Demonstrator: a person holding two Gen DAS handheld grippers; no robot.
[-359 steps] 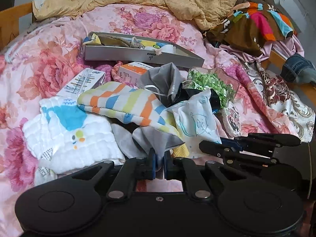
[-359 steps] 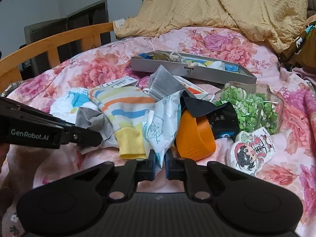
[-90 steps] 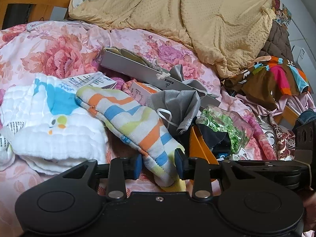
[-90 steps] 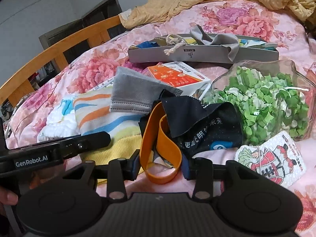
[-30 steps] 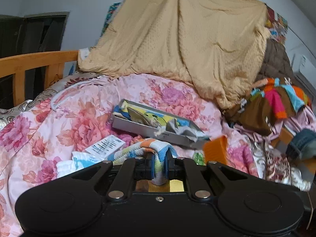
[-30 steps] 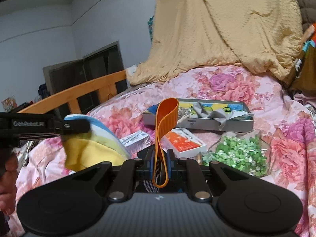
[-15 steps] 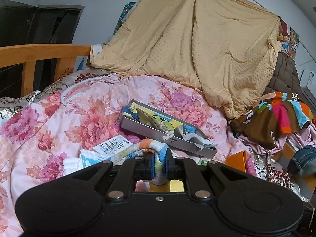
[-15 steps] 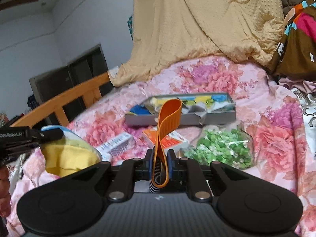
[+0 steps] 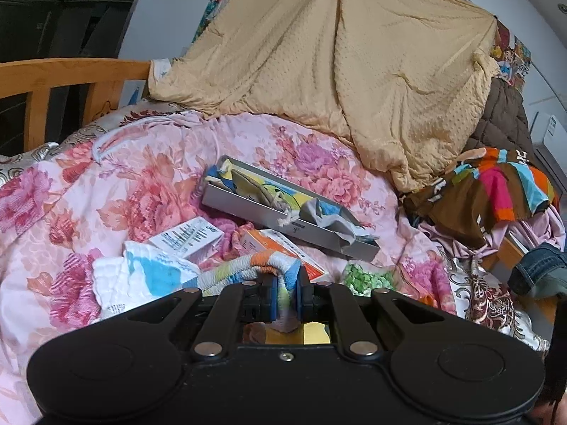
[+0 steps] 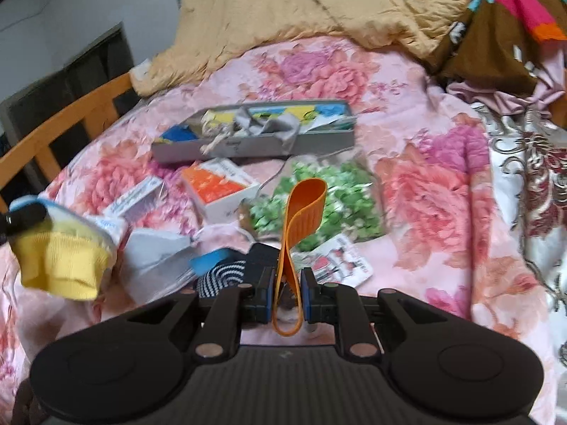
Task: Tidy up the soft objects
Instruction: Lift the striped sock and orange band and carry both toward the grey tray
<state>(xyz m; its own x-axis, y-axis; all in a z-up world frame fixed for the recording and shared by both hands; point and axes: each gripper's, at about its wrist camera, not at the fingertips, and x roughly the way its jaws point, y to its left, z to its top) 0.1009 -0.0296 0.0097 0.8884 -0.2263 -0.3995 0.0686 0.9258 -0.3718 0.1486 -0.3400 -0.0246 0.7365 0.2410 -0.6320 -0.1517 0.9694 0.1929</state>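
My left gripper (image 9: 286, 295) is shut on a striped sock (image 9: 248, 265) with orange, blue and green bands, held above the bed. The sock's yellow cuff (image 10: 60, 265) hangs at the left of the right wrist view. My right gripper (image 10: 287, 295) is shut on an orange rubber band (image 10: 301, 212) that stands up in a loop. A grey tray (image 9: 283, 219) holding soft items lies farther back on the floral bedspread; it also shows in the right wrist view (image 10: 262, 141).
On the bed lie an orange box (image 10: 219, 184), a white box (image 9: 186, 237), a white and blue cloth (image 9: 141, 276), a bag of green pieces (image 10: 319, 198), a black striped sock (image 10: 226, 276) and a cartoon packet (image 10: 340, 265). A tan blanket (image 9: 336, 71) and clothes (image 9: 496, 191) lie behind. A wooden rail (image 9: 53, 78) is left.
The right gripper with the orange band has tilted down towards the bed. The left gripper still holds the striped sock and has shifted a little.
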